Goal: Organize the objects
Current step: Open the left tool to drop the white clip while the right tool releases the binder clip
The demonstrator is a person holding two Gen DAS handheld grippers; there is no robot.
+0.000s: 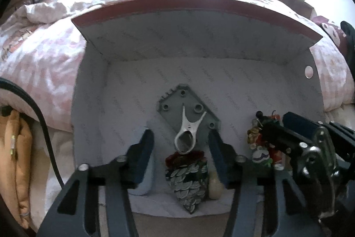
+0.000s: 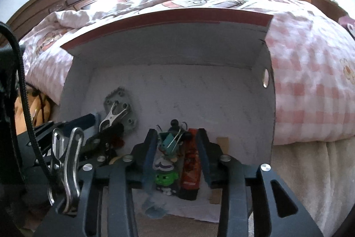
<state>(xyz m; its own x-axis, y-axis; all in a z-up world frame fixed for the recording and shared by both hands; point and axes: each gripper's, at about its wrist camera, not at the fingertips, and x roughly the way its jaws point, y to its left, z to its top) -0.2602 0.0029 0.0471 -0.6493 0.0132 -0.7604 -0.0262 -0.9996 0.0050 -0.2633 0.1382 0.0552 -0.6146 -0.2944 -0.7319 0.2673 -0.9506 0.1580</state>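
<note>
An open white cardboard box (image 1: pixel 93 92) stands against the bed with its lid up. My left gripper (image 1: pixel 180 134) reaches into it, jaws open. Between its fingers lie a white forked plastic piece (image 1: pixel 187 130) on a grey metal plate (image 1: pixel 177 103) and a scale-patterned ornament with a red top (image 1: pixel 186 179); the pads touch none of them. My right gripper (image 2: pixel 176 132) is open inside the same box (image 2: pixel 221 81). It straddles a green figurine with a teal block (image 2: pixel 166 170) and a red packet (image 2: pixel 190 166), neither of them gripped.
A light blue object (image 1: pixel 144 183) and a cream egg shape (image 1: pixel 214 186) lie beside the left fingers. A small wooden strip (image 2: pixel 222 141) lies right of the red packet. A bed with a pink checked quilt (image 2: pixel 310 92) surrounds the box. A steel carabiner (image 2: pixel 68 152) hangs off the left gripper.
</note>
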